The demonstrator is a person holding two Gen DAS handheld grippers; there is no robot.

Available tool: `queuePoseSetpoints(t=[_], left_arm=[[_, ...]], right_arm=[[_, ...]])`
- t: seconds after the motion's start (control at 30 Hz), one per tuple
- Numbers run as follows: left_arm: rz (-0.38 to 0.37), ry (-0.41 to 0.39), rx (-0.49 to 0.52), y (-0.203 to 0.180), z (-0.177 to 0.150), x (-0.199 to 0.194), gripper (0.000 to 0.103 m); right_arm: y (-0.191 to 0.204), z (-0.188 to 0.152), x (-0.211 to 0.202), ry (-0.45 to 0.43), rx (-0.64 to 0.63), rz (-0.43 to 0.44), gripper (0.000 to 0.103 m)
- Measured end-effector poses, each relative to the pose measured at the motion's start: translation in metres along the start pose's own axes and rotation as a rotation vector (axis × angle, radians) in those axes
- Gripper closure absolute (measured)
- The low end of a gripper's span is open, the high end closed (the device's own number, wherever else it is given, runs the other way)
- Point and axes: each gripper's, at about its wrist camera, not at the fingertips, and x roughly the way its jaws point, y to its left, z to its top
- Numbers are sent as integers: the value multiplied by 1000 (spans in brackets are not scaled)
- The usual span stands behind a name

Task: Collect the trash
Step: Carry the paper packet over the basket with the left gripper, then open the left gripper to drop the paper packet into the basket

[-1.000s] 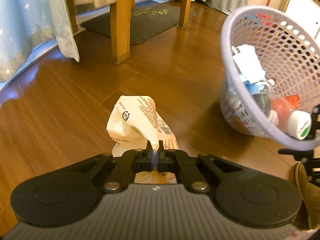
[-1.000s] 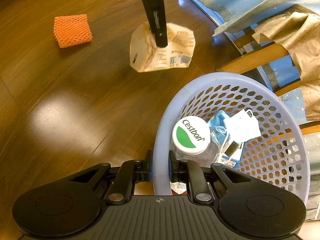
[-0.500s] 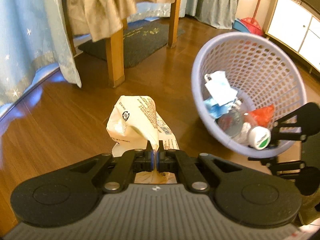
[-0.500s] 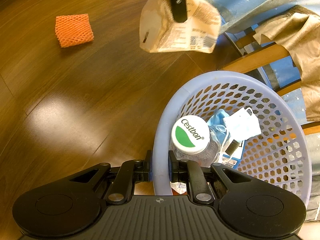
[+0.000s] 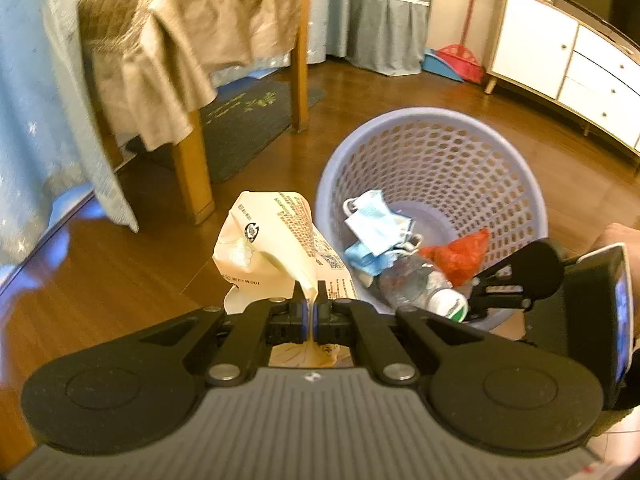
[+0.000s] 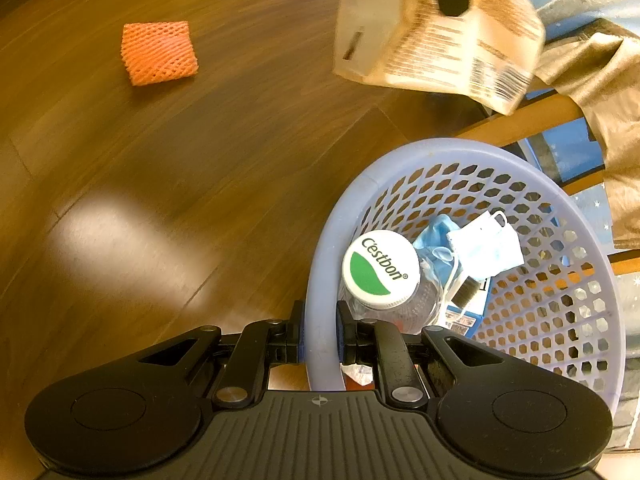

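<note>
Both grippers are clamped: left gripper [image 5: 310, 312] pinching the crumpled paper bag [image 5: 276, 248], light and floppy, right gripper [image 6: 319, 334] gripping the basket [image 6: 540, 320] rim.

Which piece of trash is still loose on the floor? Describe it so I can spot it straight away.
Start from the lilac basket that the right gripper clamps by the rim, then look out across the bare wood floor. The orange foam net lies there alone: a squarish, mesh-textured pad, and the only bright orange thing outside the basket.
</note>
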Motion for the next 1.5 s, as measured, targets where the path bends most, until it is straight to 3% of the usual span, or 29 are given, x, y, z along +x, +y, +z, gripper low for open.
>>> queuePoseSetpoints(t=[0.93, 1.0, 1.07, 1.27, 1.5], left_arm=[[-199, -86, 158, -77, 63, 16, 103], [-223, -96, 157, -84, 68, 22, 98], [-241, -95, 152, -89, 72, 31, 82], [-219, -104, 126, -87, 72, 36, 81], [-132, -86, 91, -60, 54, 26, 81]], right_arm=[[-3, -6, -8, -18, 4, 18, 93], [-2, -6, -8, -19, 4, 17, 93], [-2, -6, -9, -19, 5, 18, 93], [-4, -9, -10, -21, 12, 20, 93], [-4, -11, -12, -21, 14, 20, 93]])
